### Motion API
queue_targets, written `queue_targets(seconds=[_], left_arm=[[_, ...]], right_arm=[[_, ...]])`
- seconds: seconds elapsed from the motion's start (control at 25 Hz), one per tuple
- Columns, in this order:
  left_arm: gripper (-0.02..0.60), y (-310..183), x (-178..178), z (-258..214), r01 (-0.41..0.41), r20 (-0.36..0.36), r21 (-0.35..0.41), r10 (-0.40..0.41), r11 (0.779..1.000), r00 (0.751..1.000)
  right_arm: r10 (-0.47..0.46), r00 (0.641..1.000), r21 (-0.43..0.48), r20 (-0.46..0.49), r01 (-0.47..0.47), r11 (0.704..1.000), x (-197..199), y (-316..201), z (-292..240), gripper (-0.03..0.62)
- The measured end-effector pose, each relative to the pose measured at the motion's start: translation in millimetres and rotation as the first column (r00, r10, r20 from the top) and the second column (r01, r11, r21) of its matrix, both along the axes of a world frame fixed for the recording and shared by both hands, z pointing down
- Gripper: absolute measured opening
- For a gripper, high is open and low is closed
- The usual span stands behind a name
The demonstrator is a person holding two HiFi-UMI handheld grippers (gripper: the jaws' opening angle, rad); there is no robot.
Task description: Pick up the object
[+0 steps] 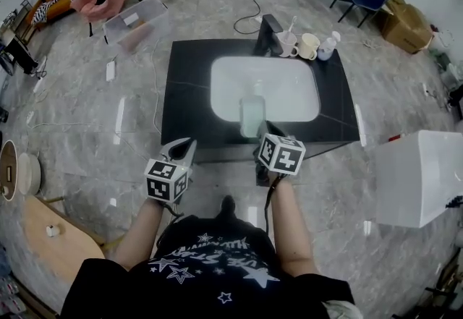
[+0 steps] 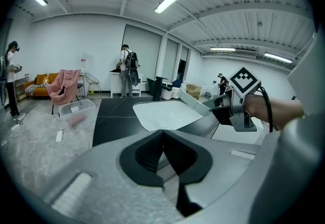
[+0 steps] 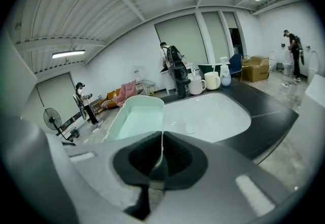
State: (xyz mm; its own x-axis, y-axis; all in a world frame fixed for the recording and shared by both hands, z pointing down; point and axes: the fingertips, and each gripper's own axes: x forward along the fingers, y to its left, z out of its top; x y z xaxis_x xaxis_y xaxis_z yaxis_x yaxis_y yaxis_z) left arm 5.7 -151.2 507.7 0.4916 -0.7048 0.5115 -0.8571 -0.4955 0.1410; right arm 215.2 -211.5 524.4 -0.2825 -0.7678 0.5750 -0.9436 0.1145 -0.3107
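The object is a pale green rectangular tray point(image 1: 252, 116) point(image 3: 133, 119), held over the near rim of the white sink basin point(image 1: 264, 86). My right gripper point(image 1: 261, 137) point(image 3: 161, 154) is shut on the tray's thin near wall, which runs up between the two pads. The tray sticks out ahead of the jaws and looks empty. My left gripper point(image 1: 186, 147) point(image 2: 163, 139) hangs off the counter's front left edge, its pads meeting with nothing between them. The left gripper view also shows the right gripper point(image 2: 223, 112) and the tray point(image 2: 195, 104).
The basin is set in a black counter point(image 1: 187, 93). At its back stand a dark faucet point(image 1: 269, 34), two mugs point(image 1: 286, 43) point(image 1: 309, 45) and a small bottle point(image 1: 327, 46). A white box point(image 1: 419, 176) stands at the right and a clear bin point(image 1: 137, 21) on the floor far left.
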Motion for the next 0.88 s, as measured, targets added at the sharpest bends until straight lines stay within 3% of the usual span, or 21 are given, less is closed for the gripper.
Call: queue_targets(seconds=[0.4, 0.88], left_arm=[[0.009, 52.9, -46.9, -11.8, -0.029, -0.010, 0.015, 0.029, 0.999, 1.000], [0.009, 121.5, -66.5, -18.1, -0.090, -0.028, 0.034, 0.091, 0.995, 0.995]], right_arm=[[0.053, 0.999, 0.000, -0.012, -0.053, 0.999, -33.3, 67.1, -13.1, 0.011], [0.117, 0.993, 0.013, -0.022, -0.116, 0.993, -52.4, 156.1, -21.7, 0.011]])
